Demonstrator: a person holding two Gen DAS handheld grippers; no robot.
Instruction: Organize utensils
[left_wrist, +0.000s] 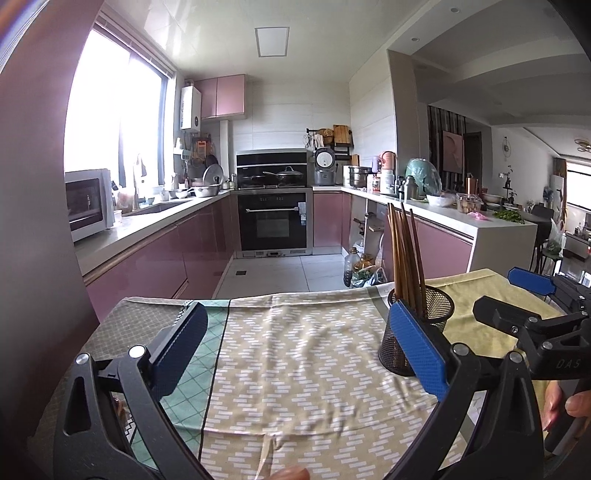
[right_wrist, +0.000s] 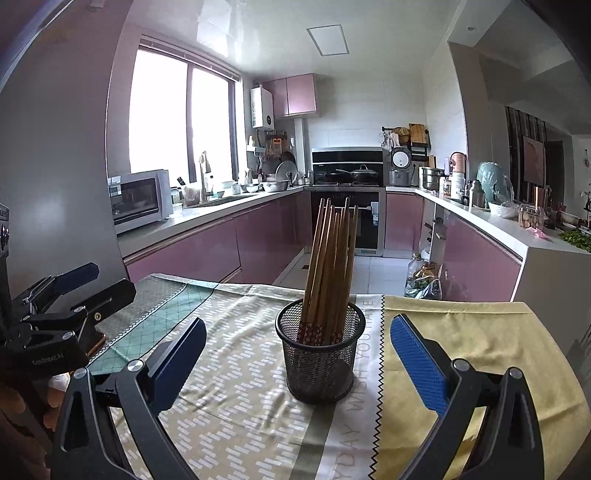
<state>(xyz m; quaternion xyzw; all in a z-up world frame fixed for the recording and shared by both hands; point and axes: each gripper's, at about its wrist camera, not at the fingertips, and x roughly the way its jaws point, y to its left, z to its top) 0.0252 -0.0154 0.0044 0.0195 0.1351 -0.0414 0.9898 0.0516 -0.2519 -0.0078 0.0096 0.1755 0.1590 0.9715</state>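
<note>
Standing wooden chopsticks (right_wrist: 328, 273) in round black mesh holder (right_wrist: 319, 354); patterned, seemingly cotton tablecloth (right_wrist: 236, 387)

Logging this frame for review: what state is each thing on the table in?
Wooden chopsticks: standing upright, bunched in the holder.
Black mesh cylindrical holder: upright on the cloth.
Patterned tablecloth: spread, slightly wrinkled.
Left gripper: jaws open, empty.
Right gripper: jaws open, empty.
</note>
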